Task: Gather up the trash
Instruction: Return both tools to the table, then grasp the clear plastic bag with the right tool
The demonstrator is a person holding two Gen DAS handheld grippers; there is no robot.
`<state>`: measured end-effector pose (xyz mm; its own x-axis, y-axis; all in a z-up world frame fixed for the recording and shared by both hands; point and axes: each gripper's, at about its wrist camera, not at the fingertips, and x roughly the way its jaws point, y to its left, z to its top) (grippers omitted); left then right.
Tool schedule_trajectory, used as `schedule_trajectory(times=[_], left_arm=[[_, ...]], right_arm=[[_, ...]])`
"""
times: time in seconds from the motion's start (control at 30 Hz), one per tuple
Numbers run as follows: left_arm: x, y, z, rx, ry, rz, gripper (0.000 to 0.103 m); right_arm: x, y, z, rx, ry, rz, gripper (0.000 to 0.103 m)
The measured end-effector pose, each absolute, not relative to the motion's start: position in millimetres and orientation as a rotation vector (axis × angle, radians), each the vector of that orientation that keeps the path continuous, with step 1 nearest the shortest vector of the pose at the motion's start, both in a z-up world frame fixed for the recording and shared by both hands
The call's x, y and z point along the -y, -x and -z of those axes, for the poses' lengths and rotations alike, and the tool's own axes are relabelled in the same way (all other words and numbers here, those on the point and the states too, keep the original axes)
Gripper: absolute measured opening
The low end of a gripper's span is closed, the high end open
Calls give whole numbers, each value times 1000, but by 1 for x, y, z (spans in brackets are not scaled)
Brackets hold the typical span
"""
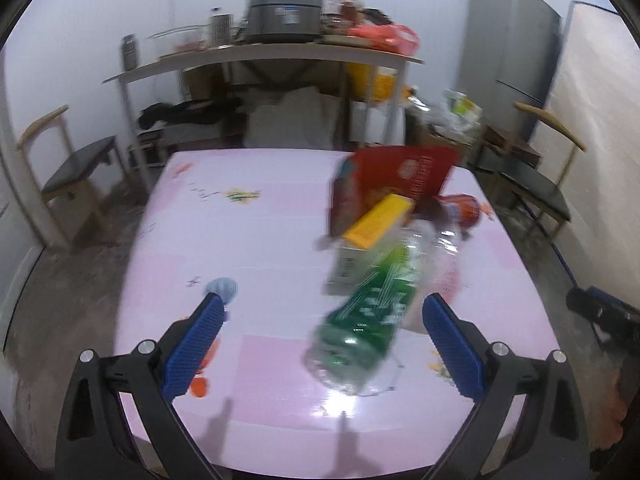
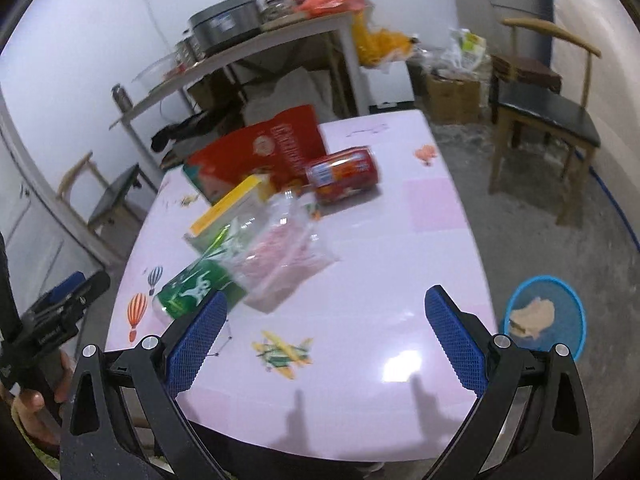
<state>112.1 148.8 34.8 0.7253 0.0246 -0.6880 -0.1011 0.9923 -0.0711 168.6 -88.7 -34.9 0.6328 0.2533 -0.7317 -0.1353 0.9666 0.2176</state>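
Both views are motion-blurred, so printed text on the trash cannot be read. Landmark: the yellow box [image 2: 232, 204], lying near the middle of the pink tabletop [image 2: 360, 320]. In the right wrist view, left of the yellow box and cut off by the frame edge, the left tongs [image 2: 66, 300] show only as a dark body gripped by a hand [image 2: 36, 400]. Just in front of the yellow box lies a clear plastic bottle with a green label [image 2: 200, 284], partly covered by a transparent wrapper [image 2: 288, 256]. Behind the yellow box lies a red pouch [image 2: 272, 144]; to its right lies a red can [image 2: 344, 174] on its side. Far right of the yellow box, on the floor, a blue bin [image 2: 546, 316] holds a crumpled brown scrap [image 2: 534, 314]. Both tongs angle downward over the near tabletop edge. The left tongs [image 1: 322, 312] stand fully spread, gripping nothing; the bottle [image 1: 372, 304] appears between the pads [image 1: 192, 344] without contact. The right tongs [image 2: 326, 308] stand wide apart and empty.
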Motion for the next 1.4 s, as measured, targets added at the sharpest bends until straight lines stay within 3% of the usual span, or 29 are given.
schedule_trajectory(times=[0.23,0.67,1.1,1.4], left_arm=[[-176,-109,-30,-760,126,-145,97],[-203,-123,-3,-794,195,-148,97],[-219,-123,26,-777,360,98,97],[-194,-119,25,-730,324,265,97]], right_arm=[[34,-170,37,-911,-8,-235,95],[10,-173,19,-708,128,-148,95],[50,-233,82,-1041,-438,-330,95],[52,-285,133,-1170,-779,-333,86]])
